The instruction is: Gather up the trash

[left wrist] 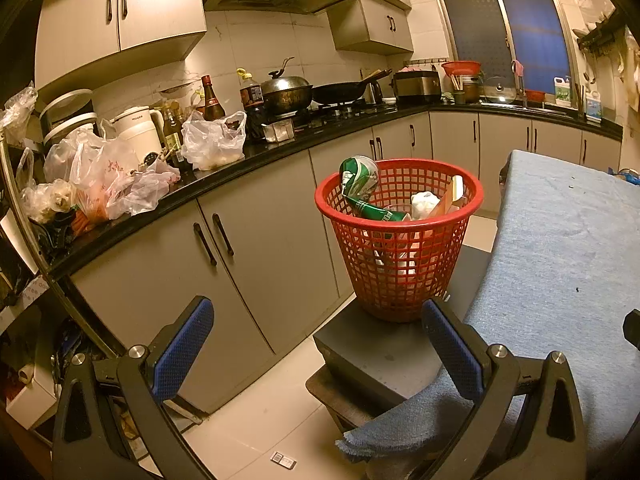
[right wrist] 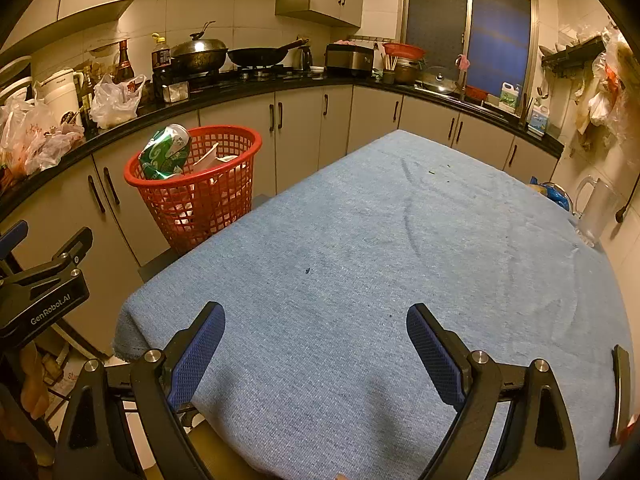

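A red mesh basket point(left wrist: 400, 256) point(right wrist: 196, 192) stands on a dark stool point(left wrist: 384, 352) beside the table. Inside it lie crushed green cans point(left wrist: 358, 178) point(right wrist: 166, 152), a white crumpled wad point(left wrist: 425, 204) and an orange carton point(left wrist: 450, 200). My left gripper point(left wrist: 318, 344) is open and empty, short of the basket and above the floor. My right gripper point(right wrist: 316, 344) hangs open and empty over the blue tablecloth point(right wrist: 380, 260). The left gripper's body point(right wrist: 40, 296) shows at the left edge of the right wrist view.
A black L-shaped counter point(left wrist: 224, 168) holds plastic bags point(left wrist: 212, 142), bottles, a kettle and woks. Grey cabinets point(left wrist: 168, 276) run below it. A glass jug point(right wrist: 596, 212) stands at the table's far right edge. A small packet point(left wrist: 283, 460) lies on the tiled floor.
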`<action>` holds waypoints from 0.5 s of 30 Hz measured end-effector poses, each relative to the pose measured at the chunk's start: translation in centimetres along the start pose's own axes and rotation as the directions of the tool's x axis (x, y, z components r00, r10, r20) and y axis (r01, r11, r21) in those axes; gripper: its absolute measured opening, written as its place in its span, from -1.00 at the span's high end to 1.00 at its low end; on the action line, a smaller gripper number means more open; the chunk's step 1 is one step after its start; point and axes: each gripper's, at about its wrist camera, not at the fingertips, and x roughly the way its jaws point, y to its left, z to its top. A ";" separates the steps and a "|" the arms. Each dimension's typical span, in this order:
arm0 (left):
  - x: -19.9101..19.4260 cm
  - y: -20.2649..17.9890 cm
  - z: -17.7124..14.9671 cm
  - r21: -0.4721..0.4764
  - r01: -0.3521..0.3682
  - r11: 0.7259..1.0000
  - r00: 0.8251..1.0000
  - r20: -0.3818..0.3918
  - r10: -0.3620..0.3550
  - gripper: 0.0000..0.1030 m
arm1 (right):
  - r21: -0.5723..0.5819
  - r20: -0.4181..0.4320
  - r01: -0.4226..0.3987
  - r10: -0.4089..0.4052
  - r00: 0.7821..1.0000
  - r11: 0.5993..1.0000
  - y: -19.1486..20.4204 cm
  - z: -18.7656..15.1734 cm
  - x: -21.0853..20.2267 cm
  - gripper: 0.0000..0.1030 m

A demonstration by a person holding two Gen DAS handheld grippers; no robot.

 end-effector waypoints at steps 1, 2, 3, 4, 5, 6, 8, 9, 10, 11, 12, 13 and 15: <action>0.0 0.0 0.0 -0.001 0.000 1.000 1.000 -0.002 0.000 -1.00 | 0.001 0.001 0.000 0.000 1.000 1.000 0.0 0.0 0.0 -0.84; 0.0 0.0 0.0 -0.001 -0.001 1.000 1.000 -0.002 0.001 -1.00 | 0.001 0.001 -0.001 0.001 1.000 1.000 0.0 0.0 0.0 -0.84; 0.0 0.0 0.0 0.000 0.000 1.000 1.000 -0.002 0.000 -1.00 | 0.002 0.002 0.000 0.000 1.000 1.000 0.2 -0.1 -0.1 -0.84; 0.0 0.0 0.0 0.000 0.002 1.000 1.000 -0.002 -0.002 -1.00 | 0.003 0.002 0.001 -0.001 1.000 1.000 0.1 -0.1 -0.1 -0.84; -0.1 -0.1 0.0 0.000 0.003 1.000 1.000 -0.002 -0.003 -1.00 | 0.003 0.001 0.001 -0.001 1.000 1.000 0.1 -0.1 -0.1 -0.84; -0.2 -0.1 0.0 0.001 0.002 1.000 1.000 -0.001 -0.002 -1.00 | 0.003 0.001 0.001 -0.001 1.000 1.000 0.2 -0.1 -0.1 -0.84; -0.3 -0.1 0.0 0.000 0.004 1.000 1.000 -0.001 -0.004 -1.00 | 0.004 0.002 0.002 -0.002 1.000 1.000 0.2 -0.1 -0.2 -0.84; -0.3 -0.1 0.0 0.000 0.008 1.000 1.000 -0.002 -0.008 -1.00 | 0.005 0.002 0.003 -0.003 1.000 1.000 0.3 -0.1 -0.2 -0.84; -0.3 -0.2 0.0 0.002 0.006 1.000 1.000 -0.001 -0.006 -1.00 | 0.007 0.001 0.003 -0.003 1.000 1.000 0.3 -0.1 -0.2 -0.84; -0.4 -0.2 0.1 0.003 0.006 1.000 1.000 0.000 -0.006 -1.00 | 0.009 -0.001 0.002 -0.002 1.000 1.000 0.2 -0.1 -0.2 -0.84; -0.4 -0.2 0.1 0.002 0.007 1.000 1.000 0.000 -0.007 -1.00 | 0.011 -0.001 0.002 -0.002 1.000 1.000 0.3 -0.2 -0.2 -0.84; -0.4 -0.2 0.1 0.002 0.007 1.000 1.000 -0.001 -0.007 -1.00 | 0.013 -0.002 0.002 -0.002 1.000 1.000 0.3 -0.2 -0.2 -0.84; -0.5 -0.4 0.2 0.005 0.007 1.000 1.000 0.000 -0.007 -1.00 | 0.016 -0.002 0.003 -0.003 1.000 1.000 0.3 -0.3 -0.3 -0.84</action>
